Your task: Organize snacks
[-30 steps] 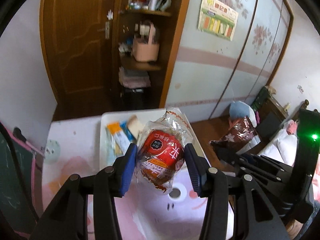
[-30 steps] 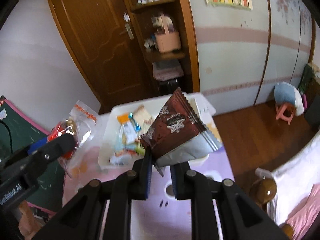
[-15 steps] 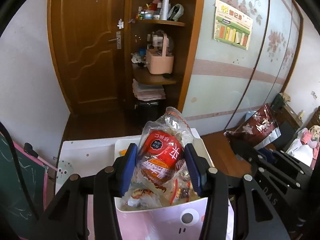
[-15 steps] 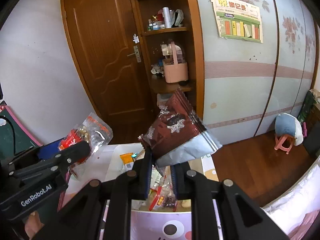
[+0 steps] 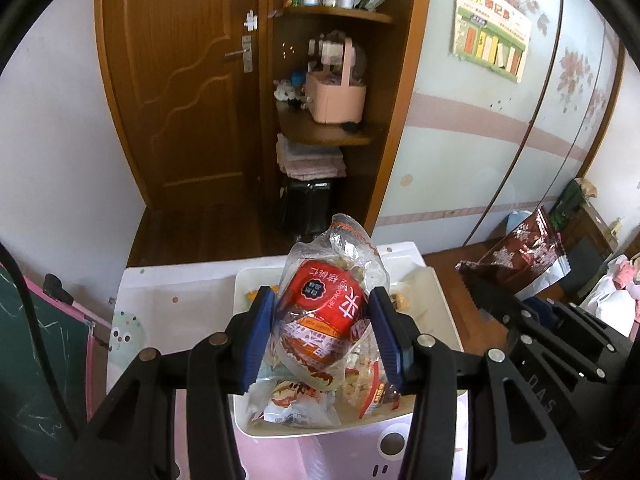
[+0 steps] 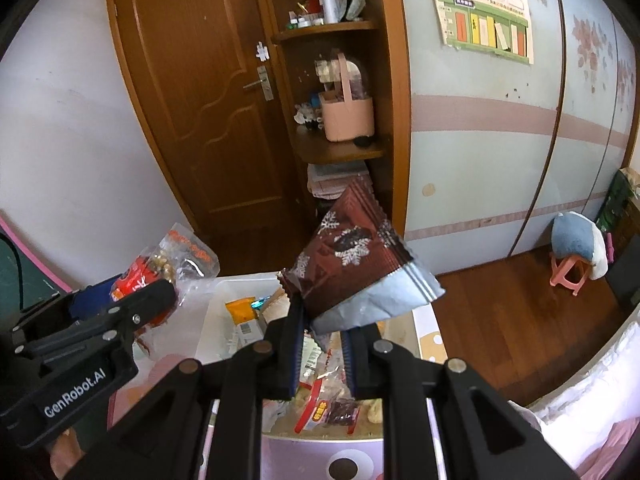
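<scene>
My left gripper [image 5: 324, 328] is shut on a clear snack bag with a red label [image 5: 324, 312] and holds it above a white bin [image 5: 444, 304] that holds several snack packets. My right gripper [image 6: 320, 344] is shut on a brown snack pouch with snowflakes [image 6: 352, 268], also above the bin [image 6: 216, 312]. In the left wrist view the brown pouch [image 5: 520, 256] and the right gripper [image 5: 472, 292] show at the right. In the right wrist view the red-label bag [image 6: 160, 264] and the left gripper [image 6: 132, 300] show at the left.
The bin stands on a small pink and white table [image 5: 176, 304]. Behind it are a brown door [image 5: 180, 92], open wooden shelves with a pink basket [image 5: 336, 96] and a pale wardrobe [image 5: 480, 140]. A pink stool [image 6: 572, 272] stands on the wood floor at the right.
Both grippers have risen and tilted up with their snacks still held. The bin has slid lower in both views and more of the door and shelves shows.
</scene>
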Tool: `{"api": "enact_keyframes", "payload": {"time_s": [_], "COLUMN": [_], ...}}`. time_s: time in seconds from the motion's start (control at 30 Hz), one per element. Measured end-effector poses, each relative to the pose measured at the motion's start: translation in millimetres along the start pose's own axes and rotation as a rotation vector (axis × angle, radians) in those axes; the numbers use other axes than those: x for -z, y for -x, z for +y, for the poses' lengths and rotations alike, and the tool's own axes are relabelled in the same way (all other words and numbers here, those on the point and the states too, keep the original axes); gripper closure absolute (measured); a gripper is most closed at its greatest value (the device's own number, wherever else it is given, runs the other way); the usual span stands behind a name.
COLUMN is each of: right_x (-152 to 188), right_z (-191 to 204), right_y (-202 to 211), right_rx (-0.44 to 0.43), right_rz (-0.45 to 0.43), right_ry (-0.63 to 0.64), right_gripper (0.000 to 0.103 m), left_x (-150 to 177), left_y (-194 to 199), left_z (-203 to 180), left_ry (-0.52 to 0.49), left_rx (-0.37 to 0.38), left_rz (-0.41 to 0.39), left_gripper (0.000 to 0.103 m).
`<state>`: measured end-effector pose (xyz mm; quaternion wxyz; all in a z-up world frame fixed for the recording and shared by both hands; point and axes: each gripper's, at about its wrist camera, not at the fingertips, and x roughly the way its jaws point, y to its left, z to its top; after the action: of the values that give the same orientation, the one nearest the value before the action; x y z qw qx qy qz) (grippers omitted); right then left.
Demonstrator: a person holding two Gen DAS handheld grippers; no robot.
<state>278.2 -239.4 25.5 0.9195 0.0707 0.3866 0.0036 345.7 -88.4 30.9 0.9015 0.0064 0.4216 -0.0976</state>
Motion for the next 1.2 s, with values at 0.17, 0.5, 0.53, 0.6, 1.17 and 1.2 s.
{"api": "enact_keyframes", "payload": {"time_s": [0.17, 0.5, 0.53, 0.6, 1.17, 1.2], "right_x": [0, 11, 12, 15, 22, 24], "right_z": [0, -5, -6, -6, -2, -1], "right_y": [-21, -69, -72, -76, -72, -70], "right_rx": [0.014, 0.066, 0.065, 0.068, 0.07, 0.07], "right_rz": [0.039, 0.172, 0.181, 0.192, 0.209, 0.211], "right_ry": [0.001, 0.004, 0.003, 0.003, -0.01, -0.01], "right_gripper": [0.085, 0.053, 0.053, 0.052, 0.051, 0.051], "left_x": [3, 11, 12, 14, 29, 31], "left_y": [-19, -44, -49, -55, -44, -42], "left_z": [2, 8, 9, 11, 20, 20], "left_ry": [-0.004, -0.014, -0.01, -0.002, 0.026, 0.025], "left_rx": [-0.014, -0.063, -0.062, -0.063, -0.07, -0.072], "left_rz": [0.026, 0.052, 0.069, 0.091, 0.109, 0.109], "left_gripper": [0.059, 0.011, 0.011, 0.011, 0.011, 0.011]}}
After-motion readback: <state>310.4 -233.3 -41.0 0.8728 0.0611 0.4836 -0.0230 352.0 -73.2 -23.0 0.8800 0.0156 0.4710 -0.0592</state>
